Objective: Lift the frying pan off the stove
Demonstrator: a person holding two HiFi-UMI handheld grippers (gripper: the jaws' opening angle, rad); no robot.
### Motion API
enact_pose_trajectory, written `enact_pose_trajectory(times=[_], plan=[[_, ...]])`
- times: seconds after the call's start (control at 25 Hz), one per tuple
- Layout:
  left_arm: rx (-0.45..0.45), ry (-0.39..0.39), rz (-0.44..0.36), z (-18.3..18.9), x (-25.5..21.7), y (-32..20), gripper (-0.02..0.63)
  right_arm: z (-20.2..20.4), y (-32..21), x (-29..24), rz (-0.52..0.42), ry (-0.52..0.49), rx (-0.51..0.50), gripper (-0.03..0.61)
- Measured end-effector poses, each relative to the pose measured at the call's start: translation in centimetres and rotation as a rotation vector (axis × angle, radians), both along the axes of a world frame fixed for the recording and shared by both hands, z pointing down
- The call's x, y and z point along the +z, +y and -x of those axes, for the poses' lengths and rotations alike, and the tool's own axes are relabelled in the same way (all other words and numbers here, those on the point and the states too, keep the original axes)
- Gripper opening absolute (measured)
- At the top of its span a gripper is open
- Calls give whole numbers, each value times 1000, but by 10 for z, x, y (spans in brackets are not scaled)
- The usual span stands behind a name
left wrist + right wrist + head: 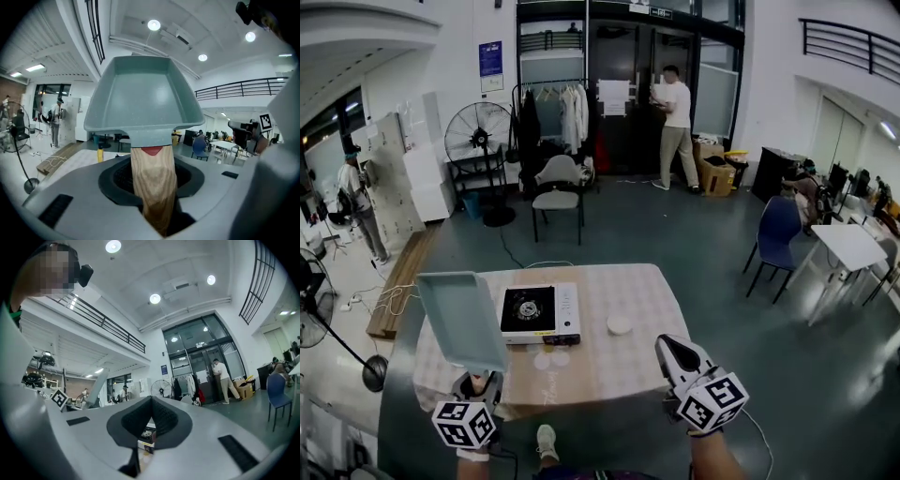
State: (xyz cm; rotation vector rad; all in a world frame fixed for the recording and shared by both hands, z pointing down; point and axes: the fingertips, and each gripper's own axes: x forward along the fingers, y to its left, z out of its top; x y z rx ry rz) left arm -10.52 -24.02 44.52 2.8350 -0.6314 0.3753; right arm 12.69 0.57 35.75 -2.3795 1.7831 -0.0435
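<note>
Tabletop [619, 367] holds one stove [539, 312]; left claw [153, 185] grips one pan [143, 93].

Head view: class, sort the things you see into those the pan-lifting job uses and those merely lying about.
Job in hand: frying pan, lifted clear; stove on the table; left gripper, clamped on the pan's wooden handle.
Lying about: white disc on the table; grey chair; standing fan.
</note>
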Motion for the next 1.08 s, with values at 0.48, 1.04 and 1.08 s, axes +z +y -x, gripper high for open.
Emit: enact_pose_trajectory(times=[0.48,1.04,1.08], plan=[[-102,21,-84,34,-35,16,169,-8,35,2,-21,-39,61,5],[-94,41,-77,34,-45,38,169,-5,59,-4,-37,-49,65,5],[-92,41,-76,34,-45,40,169,-4,61,-4,-37,-50,67,5]])
